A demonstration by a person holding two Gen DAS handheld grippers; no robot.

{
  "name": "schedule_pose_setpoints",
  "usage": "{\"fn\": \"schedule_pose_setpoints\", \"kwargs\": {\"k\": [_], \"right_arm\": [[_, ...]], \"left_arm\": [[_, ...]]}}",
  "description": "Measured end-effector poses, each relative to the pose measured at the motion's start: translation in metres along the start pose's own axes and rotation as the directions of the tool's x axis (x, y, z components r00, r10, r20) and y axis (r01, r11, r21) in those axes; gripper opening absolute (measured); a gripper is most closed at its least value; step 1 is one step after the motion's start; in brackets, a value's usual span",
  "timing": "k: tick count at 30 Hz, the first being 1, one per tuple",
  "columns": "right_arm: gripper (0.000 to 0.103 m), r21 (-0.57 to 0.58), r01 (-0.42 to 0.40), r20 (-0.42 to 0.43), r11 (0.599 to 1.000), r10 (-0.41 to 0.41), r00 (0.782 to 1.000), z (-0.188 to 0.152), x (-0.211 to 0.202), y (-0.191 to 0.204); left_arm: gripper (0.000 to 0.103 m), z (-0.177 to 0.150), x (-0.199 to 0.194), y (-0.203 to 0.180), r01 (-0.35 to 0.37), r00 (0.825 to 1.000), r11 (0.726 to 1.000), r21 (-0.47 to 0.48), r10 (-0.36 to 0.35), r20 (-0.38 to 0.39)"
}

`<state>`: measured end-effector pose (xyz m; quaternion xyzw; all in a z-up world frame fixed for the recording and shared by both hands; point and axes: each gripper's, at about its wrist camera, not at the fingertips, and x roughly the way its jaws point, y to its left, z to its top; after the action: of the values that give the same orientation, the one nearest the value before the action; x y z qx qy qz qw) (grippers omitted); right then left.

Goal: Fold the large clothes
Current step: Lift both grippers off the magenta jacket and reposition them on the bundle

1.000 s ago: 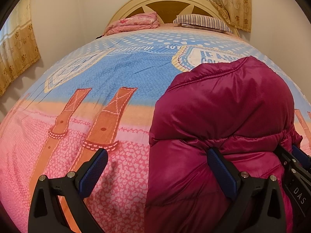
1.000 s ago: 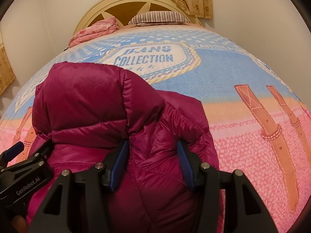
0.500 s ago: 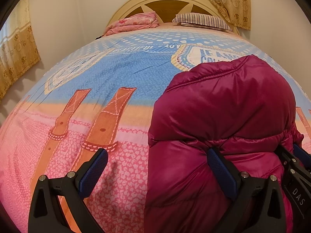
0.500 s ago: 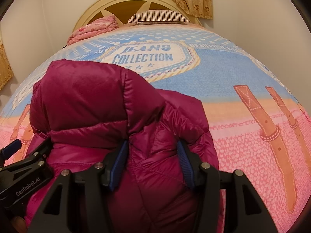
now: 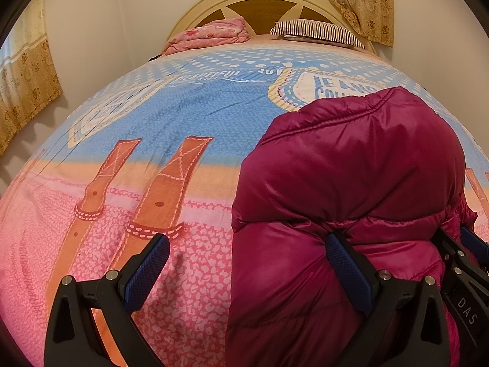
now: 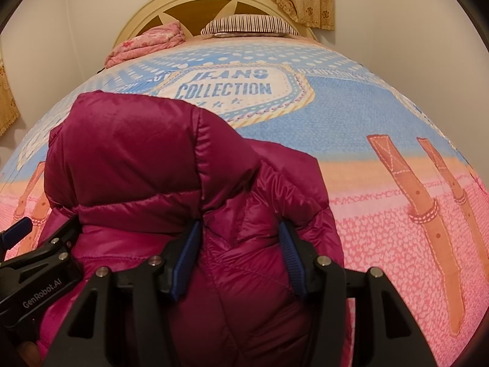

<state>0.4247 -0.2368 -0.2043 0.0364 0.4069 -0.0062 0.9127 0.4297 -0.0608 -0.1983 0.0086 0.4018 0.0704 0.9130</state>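
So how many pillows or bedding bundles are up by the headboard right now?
2: a striped pillow lies flat against the headboard, and a crumpled pink floral bundle sits to its left. The magenta jacket may hide more nearer the camera.

Left wrist view: low and close over bedspread (image 5: 171, 116), facing headboard (image 5: 269, 0), jacket (image 5: 351, 183) on its right. Right wrist view: same heading, jacket (image 6: 171, 165) centre-left. Shared: jacket, striped pillow (image 5: 318, 30), headboard, opposite gripper at frame edge
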Motion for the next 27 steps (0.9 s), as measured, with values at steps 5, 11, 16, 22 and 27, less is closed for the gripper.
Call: {"fn": "schedule_pose_setpoints", "kwargs": {"k": [5, 11, 16, 22, 27], "right_arm": [[0.055, 0.001, -0.001, 0.000, 1.000, 0.001, 1.000, 0.000, 0.000, 0.000], [0.055, -0.001, 0.001, 0.001, 1.000, -0.001, 1.000, 0.000, 0.001, 0.000], [0.057, -0.005, 0.003, -0.002, 1.000, -0.003, 1.000, 0.001, 0.000, -0.001], [0.074, 0.009, -0.048, 0.022, 0.999, 0.048, 0.999, 0.013, -0.027, -0.005], [0.080, 0.082, -0.060, 0.116, 0.995, 0.050, 0.992, 0.052, -0.053, -0.010]], "left_arm": [[0.102, 0.000, 0.000, 0.000, -0.001, 1.000, 1.000, 0.000, 0.001, 0.000], [0.102, 0.000, 0.000, 0.000, -0.001, 1.000, 1.000, 0.001, 0.001, 0.000], [0.102, 0.001, -0.003, 0.002, 0.014, 1.000, 1.000, 0.001, -0.014, 0.001], [0.102, 0.029, -0.019, 0.021, 0.042, 0.999, 0.999, -0.013, -0.042, 0.003], [0.102, 0.081, -0.036, 0.030, 0.069, 0.992, 0.994, -0.082, -0.060, 0.114]]}}
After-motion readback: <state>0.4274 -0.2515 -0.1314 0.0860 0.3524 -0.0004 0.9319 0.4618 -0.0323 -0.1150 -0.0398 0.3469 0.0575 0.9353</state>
